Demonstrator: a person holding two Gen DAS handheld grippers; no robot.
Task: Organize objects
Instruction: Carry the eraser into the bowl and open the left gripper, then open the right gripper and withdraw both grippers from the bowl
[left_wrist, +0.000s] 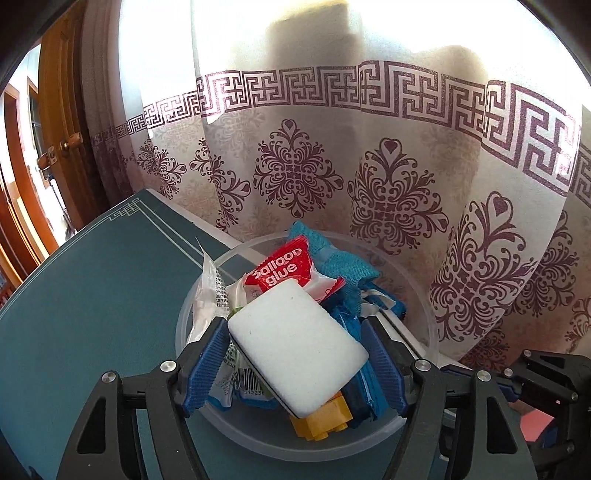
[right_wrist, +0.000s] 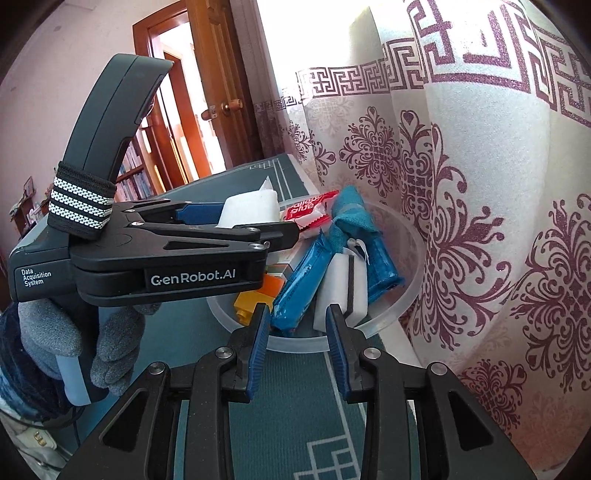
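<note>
My left gripper (left_wrist: 295, 354) hangs over the clear tub (left_wrist: 430, 317) at the far edge of the tabletop (left_wrist: 96, 295), with the white sponge (left_wrist: 295, 347) between its jaws. The jaws stand fairly wide. The left pad meets the sponge's edge and the right pad shows a gap, so I judge the sponge is let go and lying on the heap.

Under it sit the balloon glue packet (left_wrist: 284, 273), a teal cloth (left_wrist: 343, 266), blue packets and a yellow brick (left_wrist: 325, 417).

My right gripper (right_wrist: 297, 350) waits at the near rim with its jaws narrow and nothing between them.

To finish this well, I'd spread the left jaws a touch more and draw them straight up and back so neither pad drags the sponge along. It rides high and tilted, so a nudge could tip it over the rim. The right jaws should stay clear.
</note>
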